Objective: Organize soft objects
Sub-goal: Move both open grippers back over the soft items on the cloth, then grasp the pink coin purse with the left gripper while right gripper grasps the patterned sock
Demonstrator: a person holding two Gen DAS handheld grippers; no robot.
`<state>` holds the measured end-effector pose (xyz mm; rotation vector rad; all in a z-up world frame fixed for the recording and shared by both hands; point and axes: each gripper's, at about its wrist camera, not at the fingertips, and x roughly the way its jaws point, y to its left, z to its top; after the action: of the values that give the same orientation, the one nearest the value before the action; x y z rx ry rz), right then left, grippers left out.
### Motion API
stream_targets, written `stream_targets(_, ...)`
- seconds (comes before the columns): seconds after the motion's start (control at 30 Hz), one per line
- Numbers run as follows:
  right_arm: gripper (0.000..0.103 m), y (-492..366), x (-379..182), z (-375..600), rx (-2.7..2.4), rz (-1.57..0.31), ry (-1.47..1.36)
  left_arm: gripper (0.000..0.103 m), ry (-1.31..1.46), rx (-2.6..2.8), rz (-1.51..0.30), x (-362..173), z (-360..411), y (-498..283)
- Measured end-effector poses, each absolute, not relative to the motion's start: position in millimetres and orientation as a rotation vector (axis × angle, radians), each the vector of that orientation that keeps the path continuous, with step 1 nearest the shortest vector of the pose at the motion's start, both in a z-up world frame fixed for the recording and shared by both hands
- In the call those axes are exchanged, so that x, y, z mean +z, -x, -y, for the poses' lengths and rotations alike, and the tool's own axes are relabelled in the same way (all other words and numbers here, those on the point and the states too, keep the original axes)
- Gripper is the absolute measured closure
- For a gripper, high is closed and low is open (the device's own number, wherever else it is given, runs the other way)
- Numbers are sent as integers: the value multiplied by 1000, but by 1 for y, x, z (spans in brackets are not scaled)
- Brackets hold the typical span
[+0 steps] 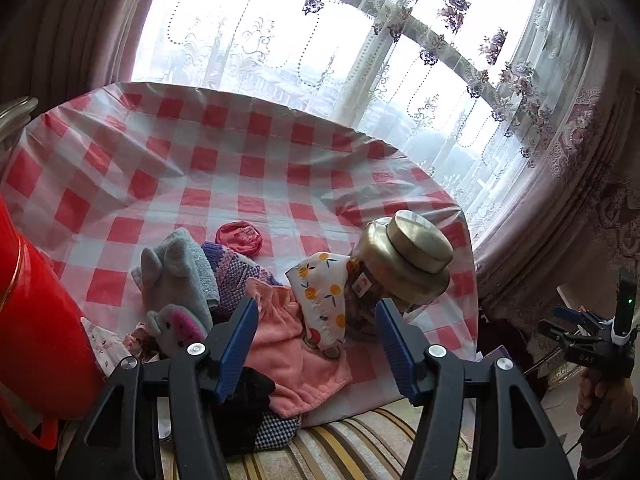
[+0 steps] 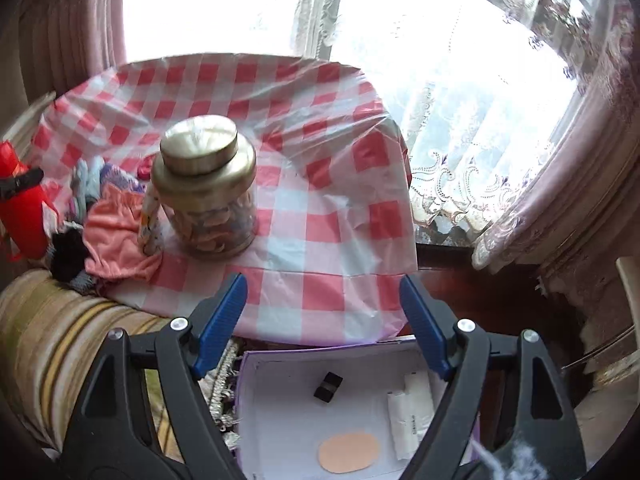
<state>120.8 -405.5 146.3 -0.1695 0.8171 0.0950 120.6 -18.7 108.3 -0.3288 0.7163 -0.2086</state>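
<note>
A red-and-white checked tablecloth [image 1: 248,168] is spread over a table set against a lace-curtained window [image 1: 320,60], and its far and middle parts are seen to lie bare. The soft objects are heaped at the near left of the cloth: a grey plush towel [image 1: 180,272], a purple knitted cloth [image 1: 236,276], a pink garment [image 1: 288,356] and a black cloth [image 1: 248,396], the last two reaching over the near edge above a striped cushion [image 1: 352,444]. A white cloth printed with oranges [image 1: 324,300] is leaned against a glass jar [image 2: 208,192] with a gold lid, which stands just right of the heap, not far from the near edge. A small red round item [image 1: 239,237] lies just beyond the pile. A red container [image 1: 32,320] is seen at the left edge, touching or just beside the heap. In the right wrist view, open cloth is shown to the right of the jar up to the right edge, where the cloth hangs down. Below the near edge a white open box [image 2: 312,412] is seen, holding a few small items. The left gripper [image 1: 316,344] is held above the near edge of the pile, fingers wide apart and holding nothing. The right gripper [image 2: 324,320] is held off the table over the box, likewise wide apart and holding nothing.
</note>
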Motion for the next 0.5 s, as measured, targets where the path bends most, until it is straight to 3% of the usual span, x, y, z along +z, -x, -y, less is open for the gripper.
stream_targets(0.23,19,-88,167,450,29,-787,39,41,307,-221,-679,131,25,-106)
stream_targets(0.5,18,-92,164,403,196,-780,-21,41,247,-157,-676,154,17,-126)
